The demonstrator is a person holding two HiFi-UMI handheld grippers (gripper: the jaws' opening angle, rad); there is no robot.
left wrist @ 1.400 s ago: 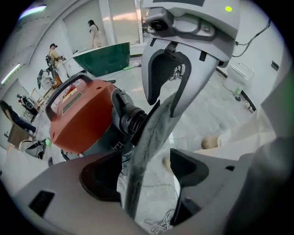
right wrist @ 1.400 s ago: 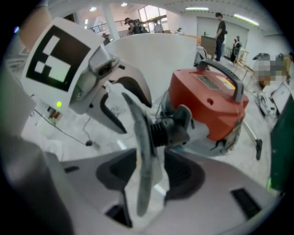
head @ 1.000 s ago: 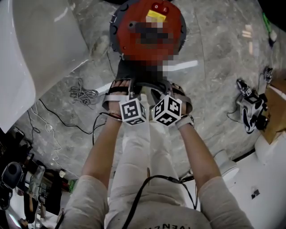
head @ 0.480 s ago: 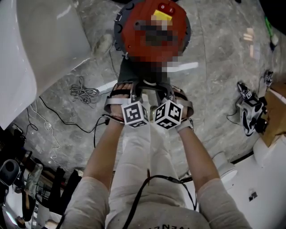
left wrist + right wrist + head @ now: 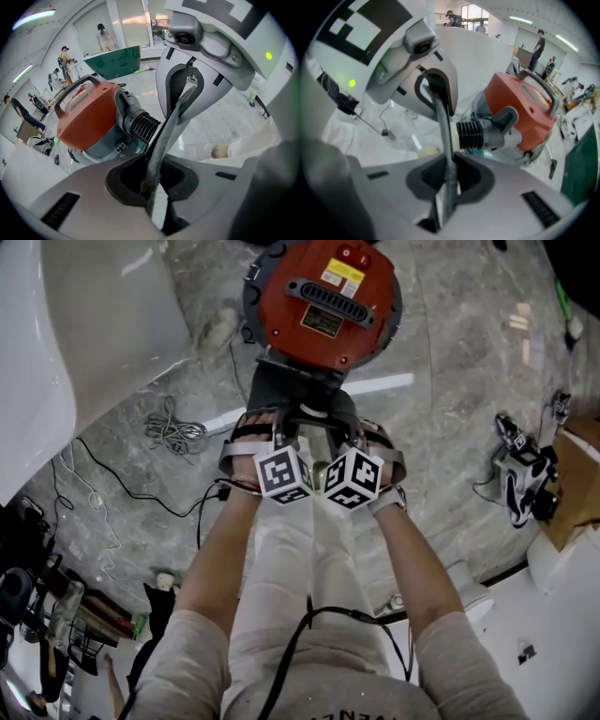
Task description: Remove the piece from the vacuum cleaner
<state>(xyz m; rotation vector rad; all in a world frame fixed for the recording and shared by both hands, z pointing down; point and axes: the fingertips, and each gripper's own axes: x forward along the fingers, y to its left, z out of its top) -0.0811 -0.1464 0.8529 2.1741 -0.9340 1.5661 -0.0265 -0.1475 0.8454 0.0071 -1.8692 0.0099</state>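
Vacuum cleaner [image 5: 323,306]: open marble floor [image 5: 450,362] right | cable coil [image 5: 173,432] left | left gripper [image 5: 152,183], right gripper [image 5: 447,180] just closed, clamping grey piece [image 5: 443,122].

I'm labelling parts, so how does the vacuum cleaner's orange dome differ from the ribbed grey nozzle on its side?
The orange dome is smooth, rounded and far larger; the ribbed nozzle is dark grey, grooved and narrow. The dome carries a handle and labels; the nozzle shows none. Both belong to the same vacuum cleaner.
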